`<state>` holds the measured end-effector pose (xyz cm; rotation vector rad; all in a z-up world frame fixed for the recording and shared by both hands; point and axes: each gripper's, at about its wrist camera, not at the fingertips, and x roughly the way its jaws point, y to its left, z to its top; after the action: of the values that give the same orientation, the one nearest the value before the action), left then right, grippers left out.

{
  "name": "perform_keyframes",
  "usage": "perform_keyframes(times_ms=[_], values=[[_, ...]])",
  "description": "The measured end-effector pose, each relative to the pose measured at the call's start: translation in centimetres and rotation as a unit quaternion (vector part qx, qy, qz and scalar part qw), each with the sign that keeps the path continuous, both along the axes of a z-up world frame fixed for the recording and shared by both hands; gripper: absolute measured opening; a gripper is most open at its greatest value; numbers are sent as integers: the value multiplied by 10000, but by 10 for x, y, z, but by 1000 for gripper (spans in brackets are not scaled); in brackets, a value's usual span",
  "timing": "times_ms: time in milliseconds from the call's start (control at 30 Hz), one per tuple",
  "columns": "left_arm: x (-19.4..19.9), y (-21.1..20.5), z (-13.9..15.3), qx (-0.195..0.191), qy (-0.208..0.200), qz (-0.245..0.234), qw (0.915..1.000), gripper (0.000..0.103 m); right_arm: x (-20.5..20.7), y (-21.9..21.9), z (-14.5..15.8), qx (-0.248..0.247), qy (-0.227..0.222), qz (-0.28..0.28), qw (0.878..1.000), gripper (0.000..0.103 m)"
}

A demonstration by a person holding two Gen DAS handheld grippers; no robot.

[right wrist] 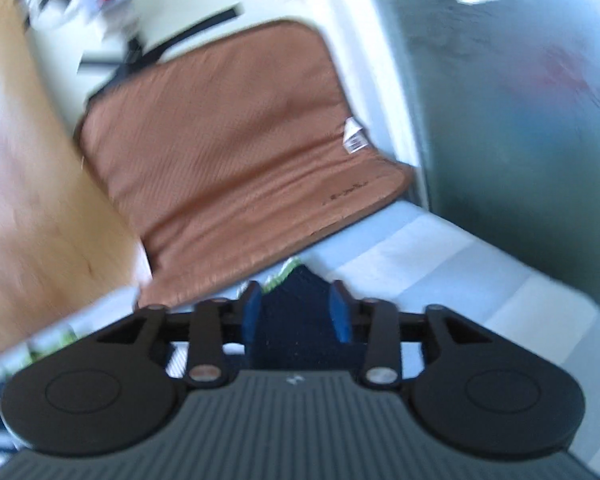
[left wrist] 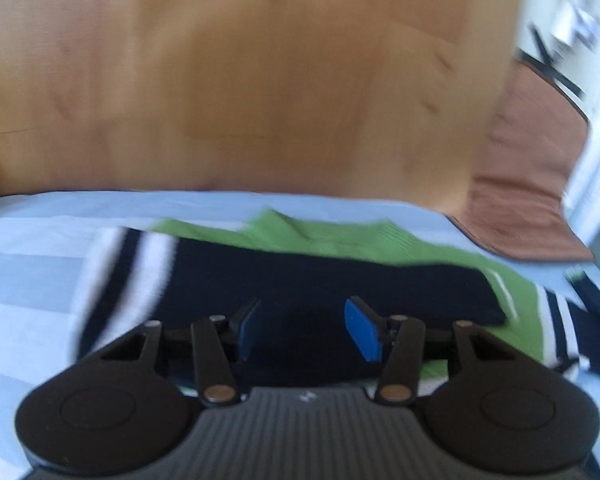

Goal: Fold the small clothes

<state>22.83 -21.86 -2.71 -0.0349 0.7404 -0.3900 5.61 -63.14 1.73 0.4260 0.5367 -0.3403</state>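
Observation:
A small green garment (left wrist: 300,232) with navy panels and white stripes lies partly folded on a pale blue striped sheet (left wrist: 28,264). A navy part (left wrist: 320,280) lies across its middle. My left gripper (left wrist: 305,330) hovers just over that navy part, open, with nothing pinched between its blue pads. In the right wrist view, my right gripper (right wrist: 296,314) is open over a navy end of the garment (right wrist: 300,280). That cloth shows in the gap between the fingers, with a bit of green beside it. Both views are blurred.
A wooden panel (left wrist: 240,80) rises behind the sheet. A brown quilted cushion (right wrist: 228,152) leans at the far right corner, also visible as the brown cushion (left wrist: 532,184) in the left view. A dark grey surface (right wrist: 520,120) stands to the right.

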Motion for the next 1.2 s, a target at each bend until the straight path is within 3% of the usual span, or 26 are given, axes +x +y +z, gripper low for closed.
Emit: perform_keyframes(times_ms=[67, 100, 200, 233, 267, 300, 367, 467, 533, 600, 667, 767, 867, 933, 1000, 1067, 1100, 1133, 1200], values=[[-3, -7, -14, 125, 8, -75, 9999, 47, 15, 12, -3, -386, 278, 356, 9982, 48], [-7, -10, -20, 229, -197, -93, 9995, 48, 16, 18, -9, -600, 433, 636, 9952, 49], [-15, -19, -19, 481, -386, -167, 9980, 49, 29, 32, -34, -1339, 1068, 939, 9807, 46], [-15, -20, -18, 483, -394, -177, 9979, 49, 26, 33, -38, -1608, 947, 918, 9781, 36], [-15, -18, -17, 445, -379, -184, 9981, 49, 25, 28, -39, -1626, 947, 842, 9785, 19], [-15, -17, -16, 392, -361, -192, 9984, 49, 25, 20, -36, -1364, 923, 718, 9837, 14], [-14, -13, -15, 254, -308, -208, 9990, 50, 23, 7, -20, -1014, 685, 321, 9920, 13], [-11, 4, -10, -157, -112, -241, 9995, 50, 28, 3, 18, -367, -28, 220, 9991, 13], [-7, 26, 2, -713, -17, -115, 9974, 51, 41, 19, 47, -61, -622, 430, 9971, 14], [-1, 58, 16, -1281, 7, 167, 9916, 53, 60, 54, 73, -68, -1161, 917, 9890, 14], [5, 91, 25, -1691, 34, 486, 9844, 54, 79, 103, 92, -212, -1553, 1610, 9744, 14], [14, 128, 27, -1734, 53, 1047, 9793, 54, 99, 193, 93, -393, -1695, 2905, 9409, 14], [25, 150, 22, -1880, 291, 1321, 9728, 54, 106, 264, 56, -520, -1262, 3994, 9065, 14], [28, 156, 18, -1978, 398, 1309, 9706, 54, 100, 300, 13, -823, -788, 4788, 8705, 15], [31, 153, 15, -1889, 473, 1256, 9728, 54, 90, 321, -26, -1192, -42, 5466, 8289, 15], [33, 146, 11, -1718, 551, 1156, 9768, 54, 72, 317, -38, -1519, 122, 5654, 8106, 20], [34, 141, 8, -1610, 580, 1110, 9790, 54, 65, 305, -33, -1483, 15, 5627, 8132, 24], [37, 135, 4, -1503, 607, 1077, 9809, 54, 60, 288, -24, -1341, -110, 5497, 8244, 35], [39, 131, 2, -1334, 628, 1044, 9835, 54, 52, 243, -2, -989, -511, 4982, 8599, 46]])
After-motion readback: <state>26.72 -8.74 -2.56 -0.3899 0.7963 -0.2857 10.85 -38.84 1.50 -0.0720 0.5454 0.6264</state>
